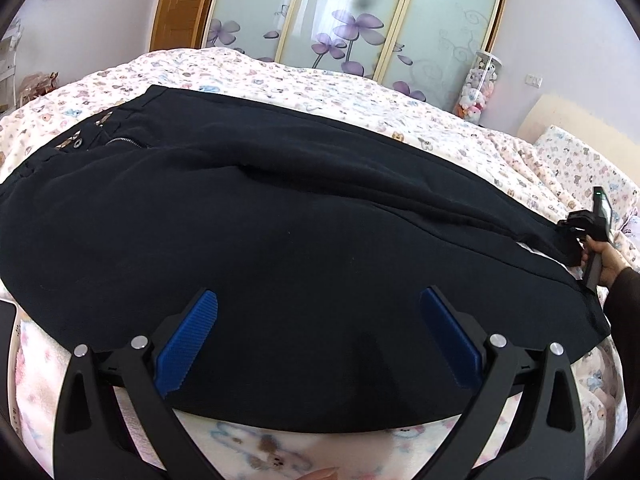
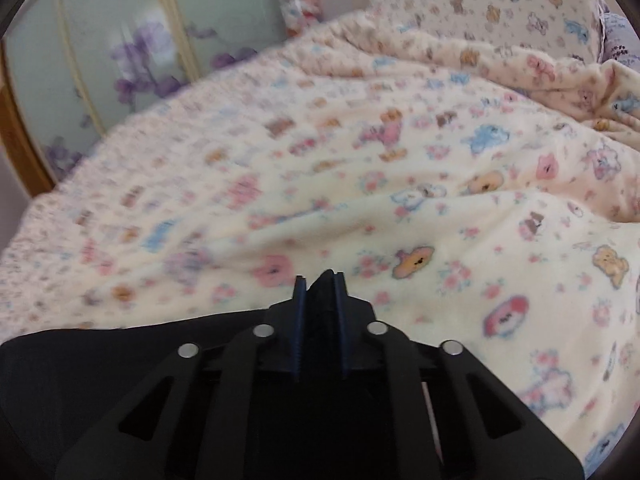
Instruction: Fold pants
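Black pants (image 1: 280, 208) lie flat across the bed, waistband and zipper (image 1: 124, 142) at the left, leg ends at the right. My left gripper (image 1: 318, 300) is open, and its blue pads (image 1: 188, 344) hover wide apart over the near edge of the pants without pinching any cloth. At the far right a hand (image 1: 608, 266) holds my right gripper (image 1: 576, 232) at the leg ends. In the right wrist view the right gripper (image 2: 320, 280) is shut on a fold of the black fabric (image 2: 325, 286), and more of the pants (image 2: 80, 364) trails off to the lower left.
The bed is covered by a cream blanket (image 2: 400, 208) printed with bears. A matching pillow (image 2: 500, 4) lies at the head of the bed. Beyond the bed stand a sliding wardrobe (image 1: 360, 16) with purple flowers, a wooden door (image 1: 180, 4) and a clear tube of plush toys (image 1: 478, 88).
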